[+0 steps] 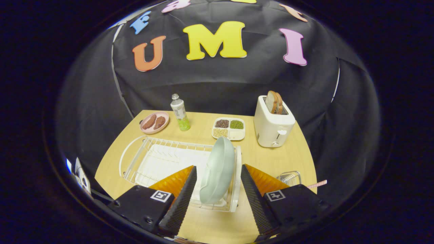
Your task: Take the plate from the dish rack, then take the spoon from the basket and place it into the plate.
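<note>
The tongs (217,184) are hovering above the near edge of the wooden table (271,159) with their two fingers (183,193) spread wide apart, gripping nothing. A pale green plate (218,171) is standing on edge in the white wire dish rack (152,159), sitting between the fingers and just ahead of them, touching neither as far as the view is showing. The rack is stretching away to the left of the plate, its slots otherwise bare. Just beyond the right finger a small wire basket (289,177) is resting on the table, and a pink-striped handle (317,184), probably the spoon, is poking out past that finger; its bowl is hidden. Well beyond the tongs, a white toaster (273,127) is holding slices of bread (274,101), a divided tray (228,128) is carrying beans and grains, a bottle (180,112) is standing upright, and a pink dish (154,122) is bearing two brown pieces of food.
</note>
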The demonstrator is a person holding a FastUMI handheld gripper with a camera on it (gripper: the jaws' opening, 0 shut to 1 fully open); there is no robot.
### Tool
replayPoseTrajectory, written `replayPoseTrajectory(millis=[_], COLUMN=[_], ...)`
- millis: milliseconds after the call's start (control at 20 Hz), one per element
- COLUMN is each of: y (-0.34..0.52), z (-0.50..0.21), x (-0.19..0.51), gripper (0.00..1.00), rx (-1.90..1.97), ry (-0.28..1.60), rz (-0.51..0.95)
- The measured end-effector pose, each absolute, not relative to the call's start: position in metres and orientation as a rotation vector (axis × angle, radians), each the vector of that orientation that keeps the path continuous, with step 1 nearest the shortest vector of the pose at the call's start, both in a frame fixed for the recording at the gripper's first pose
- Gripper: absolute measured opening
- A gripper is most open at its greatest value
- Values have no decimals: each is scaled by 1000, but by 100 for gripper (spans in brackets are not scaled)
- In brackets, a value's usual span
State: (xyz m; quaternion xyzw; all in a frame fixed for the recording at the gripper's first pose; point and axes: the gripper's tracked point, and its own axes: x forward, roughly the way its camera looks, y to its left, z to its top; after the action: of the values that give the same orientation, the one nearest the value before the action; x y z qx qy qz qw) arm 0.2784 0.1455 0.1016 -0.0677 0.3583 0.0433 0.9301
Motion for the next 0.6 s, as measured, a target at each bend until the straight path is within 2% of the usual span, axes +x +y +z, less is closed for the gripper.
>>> replayPoseTrajectory(millis=[50,100,250,500,600], y=[144,141,139,137,141], z=[101,97,83,76,69], x=[290,299,309,321,321], gripper=[84,77,63,31,31], rx=[-152,-183,-226,-342,-355], ry=[767,817,983,1105,1155], rz=[59,32,-44,-183,-216])
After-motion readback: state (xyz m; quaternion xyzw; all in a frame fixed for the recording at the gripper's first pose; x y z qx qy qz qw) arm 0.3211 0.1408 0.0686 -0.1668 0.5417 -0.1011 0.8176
